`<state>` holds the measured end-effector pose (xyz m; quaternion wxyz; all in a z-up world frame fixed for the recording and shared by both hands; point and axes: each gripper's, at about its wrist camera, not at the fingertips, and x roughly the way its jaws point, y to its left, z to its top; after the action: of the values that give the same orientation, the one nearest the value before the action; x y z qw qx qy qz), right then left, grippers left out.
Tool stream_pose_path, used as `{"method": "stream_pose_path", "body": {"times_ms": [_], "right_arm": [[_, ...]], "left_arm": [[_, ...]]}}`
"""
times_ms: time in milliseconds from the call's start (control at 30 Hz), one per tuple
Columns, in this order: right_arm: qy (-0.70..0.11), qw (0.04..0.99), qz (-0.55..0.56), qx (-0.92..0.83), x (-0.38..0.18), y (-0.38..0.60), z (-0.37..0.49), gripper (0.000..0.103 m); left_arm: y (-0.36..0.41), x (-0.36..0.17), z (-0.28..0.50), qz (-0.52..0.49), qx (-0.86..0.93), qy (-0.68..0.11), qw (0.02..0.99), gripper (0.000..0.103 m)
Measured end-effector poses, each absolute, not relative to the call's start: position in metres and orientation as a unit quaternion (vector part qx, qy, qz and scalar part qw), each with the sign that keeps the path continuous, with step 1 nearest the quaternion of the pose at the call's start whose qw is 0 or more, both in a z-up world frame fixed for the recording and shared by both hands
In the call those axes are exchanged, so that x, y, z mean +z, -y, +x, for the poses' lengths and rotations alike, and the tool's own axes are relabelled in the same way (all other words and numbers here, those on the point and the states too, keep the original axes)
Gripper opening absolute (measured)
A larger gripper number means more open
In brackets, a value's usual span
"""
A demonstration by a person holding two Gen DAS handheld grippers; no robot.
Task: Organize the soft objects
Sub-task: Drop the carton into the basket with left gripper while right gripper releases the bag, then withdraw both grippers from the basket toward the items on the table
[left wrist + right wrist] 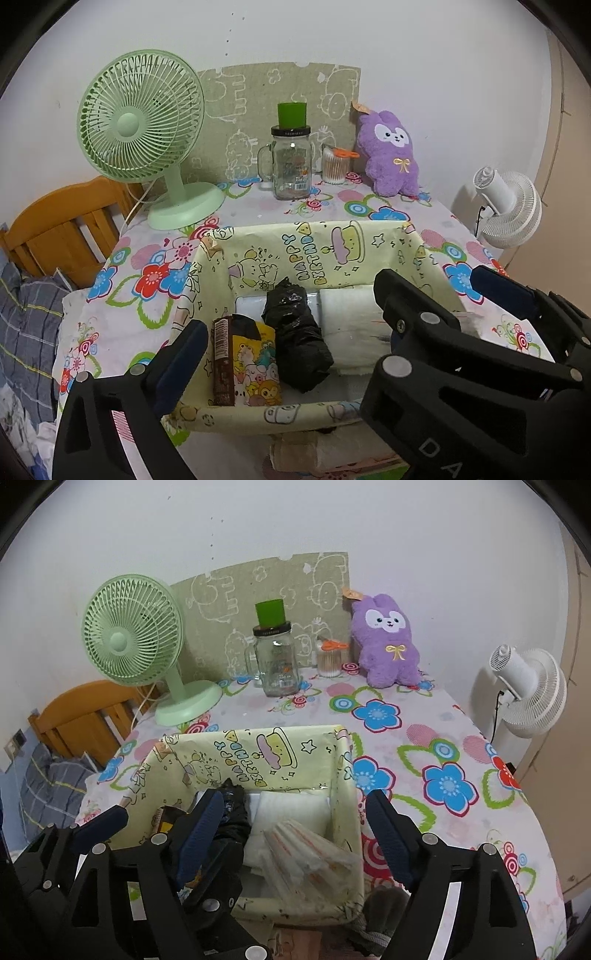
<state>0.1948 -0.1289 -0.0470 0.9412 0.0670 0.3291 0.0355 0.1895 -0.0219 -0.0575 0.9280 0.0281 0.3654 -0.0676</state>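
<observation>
A yellow "Happy Birthday" box (325, 243) (280, 753) stands on the floral tablecloth. Inside it are a cartoon-printed packet (255, 365), a crumpled black plastic bag (299, 332) and a white folded pad (351, 325) (291, 805). A clear packet with orange-striped contents (306, 853) lies on the white pad at the box's near right. My left gripper (288, 321) is open over the box's near edge, astride the black bag. My right gripper (295, 812) is open above the clear packet, its pads not touching it. A purple plush (391, 151) (388, 642) sits against the back wall.
A green fan (144, 122), a glass jar with a green cap (291, 162) and a cotton swab tub (334, 168) stand along the back. A white fan (528, 690) stands off the right edge and wooden furniture (62, 229) to the left. A wrapped packet (314, 454) lies before the box.
</observation>
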Motion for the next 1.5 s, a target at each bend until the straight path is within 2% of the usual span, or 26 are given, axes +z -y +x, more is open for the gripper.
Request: {"method": "stream_pose_path", "body": {"times_ms": [467, 633, 1500], "right_arm": [[-0.3, 0.951, 0.066, 0.034, -0.027, 0.14, 0.16, 0.083], [-0.292, 0.953, 0.067, 0.036, -0.023, 0.143, 0.146, 0.086], [-0.274, 0.958, 0.07, 0.044, -0.019, 0.156, 0.084, 0.087]], "left_arm": [[0.03, -0.041, 0.161, 0.025, -0.065, -0.342, 0.937, 0.103], [0.031, -0.037, 0.149, 0.023, -0.061, -0.335, 0.94, 0.103], [0.038, -0.033, 0.093, 0.01, -0.064, -0.318, 0.946, 0.103]]}}
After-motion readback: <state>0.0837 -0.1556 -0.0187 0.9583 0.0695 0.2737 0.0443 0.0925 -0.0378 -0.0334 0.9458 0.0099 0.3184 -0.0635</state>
